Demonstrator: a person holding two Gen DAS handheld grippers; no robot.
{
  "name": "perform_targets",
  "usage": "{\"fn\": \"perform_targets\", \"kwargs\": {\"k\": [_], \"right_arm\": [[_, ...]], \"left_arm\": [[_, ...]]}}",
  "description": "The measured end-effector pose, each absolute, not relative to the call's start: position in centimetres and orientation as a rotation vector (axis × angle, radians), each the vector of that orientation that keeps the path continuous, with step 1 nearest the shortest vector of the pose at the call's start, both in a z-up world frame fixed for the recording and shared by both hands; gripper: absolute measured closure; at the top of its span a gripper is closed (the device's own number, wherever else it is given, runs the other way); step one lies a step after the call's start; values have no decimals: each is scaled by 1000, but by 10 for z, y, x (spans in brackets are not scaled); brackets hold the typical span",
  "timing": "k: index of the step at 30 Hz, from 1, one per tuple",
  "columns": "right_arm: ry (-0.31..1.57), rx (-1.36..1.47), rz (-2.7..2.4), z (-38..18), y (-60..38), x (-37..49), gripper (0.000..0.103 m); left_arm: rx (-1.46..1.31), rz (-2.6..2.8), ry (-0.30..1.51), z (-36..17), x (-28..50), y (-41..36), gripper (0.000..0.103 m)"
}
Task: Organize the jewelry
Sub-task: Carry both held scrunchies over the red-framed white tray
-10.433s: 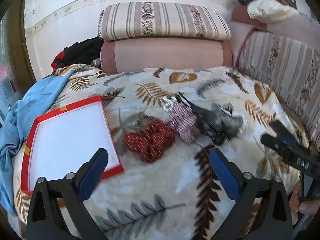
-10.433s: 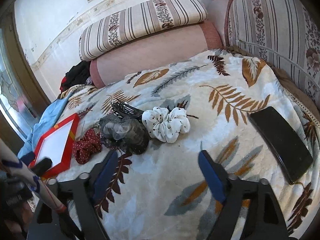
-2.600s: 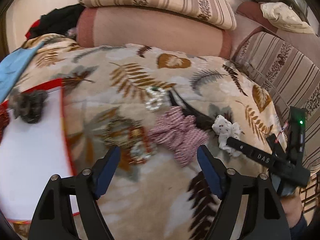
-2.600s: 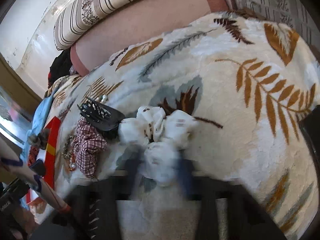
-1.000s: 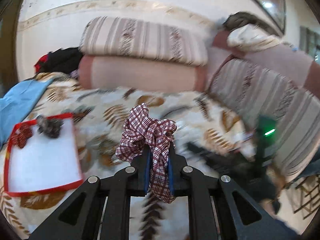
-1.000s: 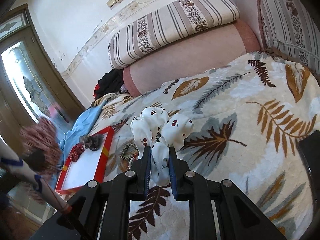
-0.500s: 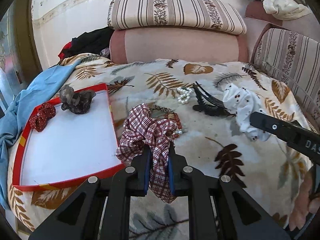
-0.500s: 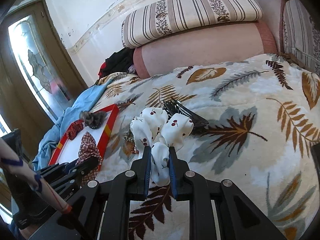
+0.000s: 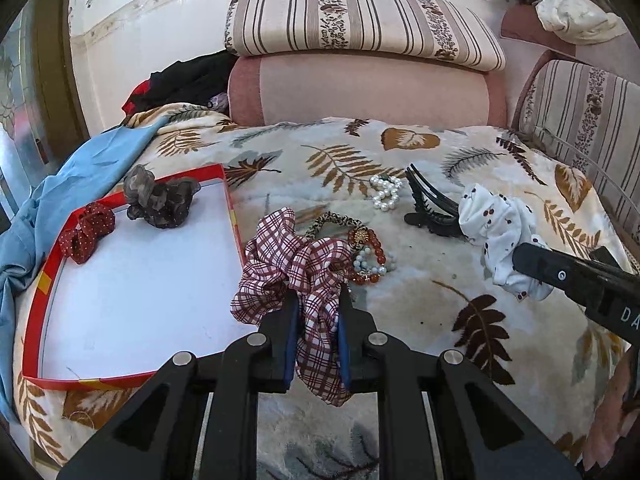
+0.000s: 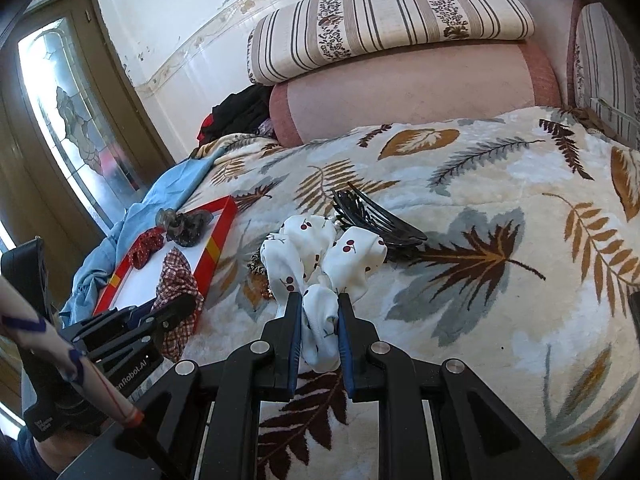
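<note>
The left gripper [image 9: 316, 312] is clenched on a soft red-and-white plaid fabric scrunchie [image 9: 296, 264], held beside the red-rimmed white tray [image 9: 230, 208]; the right gripper [image 10: 319, 314] pinches a white cherry-print fabric scrunchie [image 10: 320, 256] above the leaf-patterned blanket [image 10: 500, 184]; both look light, limp and compressible, so a grip across the bunched folds should hold, with loose ruffles drooping freely.

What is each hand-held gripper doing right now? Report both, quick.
Left hand-held gripper: closed, holding the maroon-and-white plaid fabric scrunchie.
Right hand-held gripper: closed, holding the white cherry-print fabric scrunchie.
</note>
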State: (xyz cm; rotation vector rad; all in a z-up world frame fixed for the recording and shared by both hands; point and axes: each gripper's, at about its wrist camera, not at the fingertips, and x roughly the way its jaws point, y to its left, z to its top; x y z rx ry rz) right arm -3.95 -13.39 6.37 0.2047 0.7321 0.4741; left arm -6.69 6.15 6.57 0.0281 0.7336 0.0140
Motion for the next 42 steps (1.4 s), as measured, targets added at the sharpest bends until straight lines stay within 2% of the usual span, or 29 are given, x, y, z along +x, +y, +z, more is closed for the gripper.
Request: {"fn": "perform_targets", "kwargs": {"k": [21,42], "right_arm": [[740,254,477,74,-107,-67,84],[749,172,597,104,-20,-77,83]], "left_arm": [[-55,31,697,83,-69,95,87],[-135,177,641,99,-82,184,87]]}}
